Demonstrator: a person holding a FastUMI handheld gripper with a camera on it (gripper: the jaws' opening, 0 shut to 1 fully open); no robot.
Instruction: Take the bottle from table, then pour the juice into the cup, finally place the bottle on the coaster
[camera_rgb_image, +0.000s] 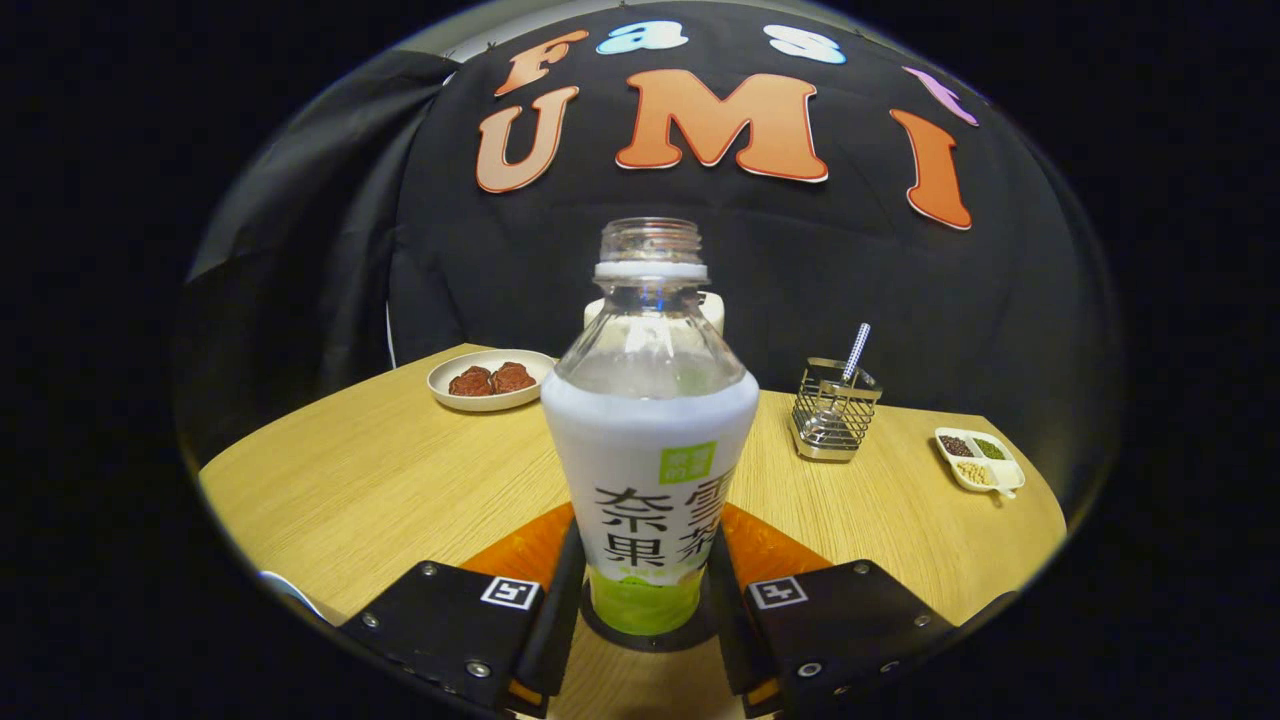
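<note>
Clear glossy plastic bottle, matt paper-like label; smooth wood-grain table; shiny metal wire rack.

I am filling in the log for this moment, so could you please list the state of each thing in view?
Clear plastic bottle with white label: upright, uncapped, standing on a dark round coaster.
Tongs: shut on the bottle's base.
Round white plate: holds two brown pieces.
Wire metal holder: upright, a utensil inside.
White divided dish: holds grains.
</note>
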